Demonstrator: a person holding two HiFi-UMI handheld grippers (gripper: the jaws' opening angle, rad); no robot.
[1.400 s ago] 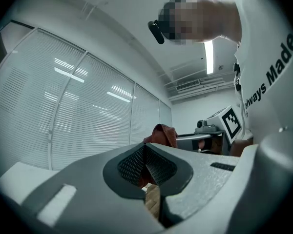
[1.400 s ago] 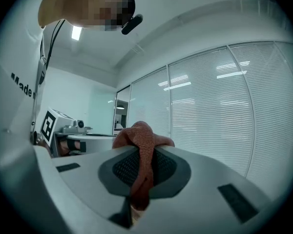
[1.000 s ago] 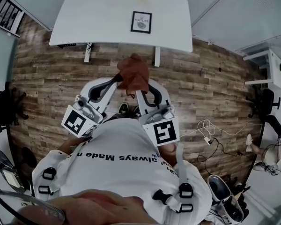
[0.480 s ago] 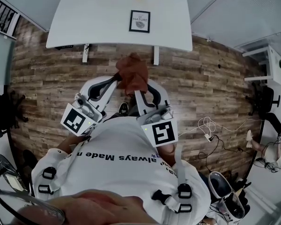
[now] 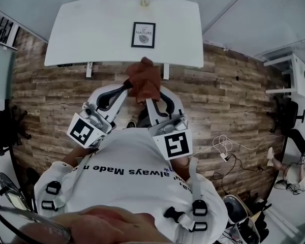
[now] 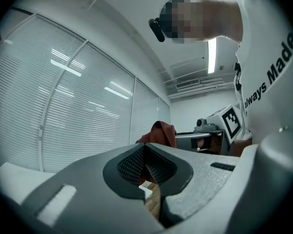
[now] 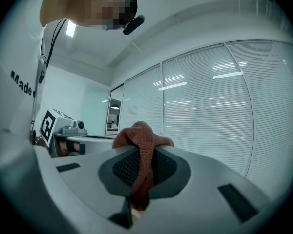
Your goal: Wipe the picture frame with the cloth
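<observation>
Between right gripper fingers, cloth pinched, picture frame well apart

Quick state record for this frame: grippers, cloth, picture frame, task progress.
left gripper: jaws together, nothing between them
right gripper: shut on the cloth
picture frame: on the white table, apart from the cloth
cloth position: held over the wood floor, short of the table edge
wiping: not yet begun

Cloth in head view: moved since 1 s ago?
Yes, toward the table: the cloth now overlaps its front edge; earlier a strip of floor showed between them.
</observation>
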